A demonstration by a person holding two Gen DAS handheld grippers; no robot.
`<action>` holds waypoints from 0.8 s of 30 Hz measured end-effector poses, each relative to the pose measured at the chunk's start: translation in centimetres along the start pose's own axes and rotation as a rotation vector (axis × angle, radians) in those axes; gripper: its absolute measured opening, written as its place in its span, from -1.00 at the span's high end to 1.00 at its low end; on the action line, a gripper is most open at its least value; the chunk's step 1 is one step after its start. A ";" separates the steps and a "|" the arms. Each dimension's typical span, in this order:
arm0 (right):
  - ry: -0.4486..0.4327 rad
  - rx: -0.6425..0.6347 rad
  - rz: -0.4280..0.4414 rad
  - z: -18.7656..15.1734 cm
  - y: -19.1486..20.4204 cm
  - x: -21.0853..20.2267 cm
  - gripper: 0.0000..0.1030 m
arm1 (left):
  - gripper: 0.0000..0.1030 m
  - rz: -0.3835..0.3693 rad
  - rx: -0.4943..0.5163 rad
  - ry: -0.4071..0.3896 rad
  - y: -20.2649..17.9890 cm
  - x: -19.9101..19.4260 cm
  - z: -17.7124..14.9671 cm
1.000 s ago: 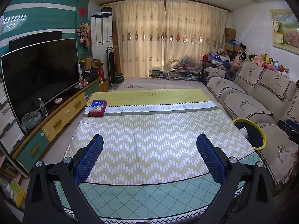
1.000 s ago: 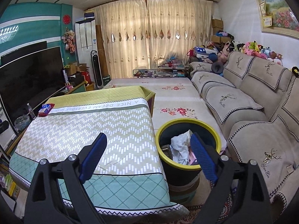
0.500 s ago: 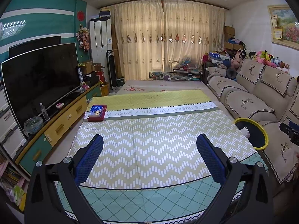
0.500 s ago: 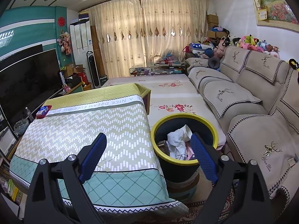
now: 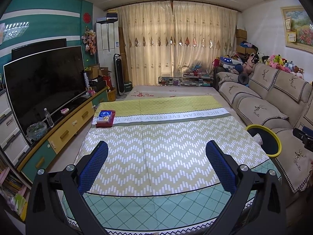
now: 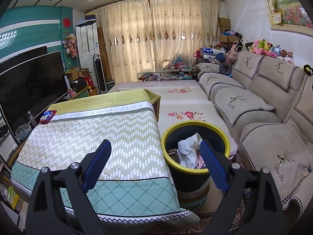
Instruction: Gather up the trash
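Note:
A dark trash bin with a yellow rim stands on the floor between the table and the sofa. It holds crumpled white paper and other scraps. My right gripper is open and empty above the table's near right corner, beside the bin. My left gripper is open and empty above the near part of the table. The bin shows at the right in the left wrist view. A red and blue tissue pack lies at the table's far left corner.
A beige sofa runs along the right. A TV on a low cabinet stands left of the table. The patterned cloth covers the table. Part of the other gripper shows at the right edge.
Both grippers have risen and drawn back slightly, so the views shifted a little. The right view has moved a bit further from the bin. Both stay open and empty.

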State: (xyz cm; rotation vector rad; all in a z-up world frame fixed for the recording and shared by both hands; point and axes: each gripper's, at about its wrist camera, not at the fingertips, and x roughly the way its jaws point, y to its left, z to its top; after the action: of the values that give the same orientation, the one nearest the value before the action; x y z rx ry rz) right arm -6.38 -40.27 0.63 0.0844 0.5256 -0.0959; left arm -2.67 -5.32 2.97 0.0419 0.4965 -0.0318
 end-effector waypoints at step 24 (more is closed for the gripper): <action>0.007 -0.003 0.012 0.0 0.6 0.2 -0.71 | -0.91 0.012 0.004 0.008 0.5 0.1 -0.1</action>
State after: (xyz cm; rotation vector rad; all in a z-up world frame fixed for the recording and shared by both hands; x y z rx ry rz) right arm -6.14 -39.67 0.60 0.0850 0.5321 -0.0831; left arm -2.58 -4.87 2.87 0.0489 0.5045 -0.0208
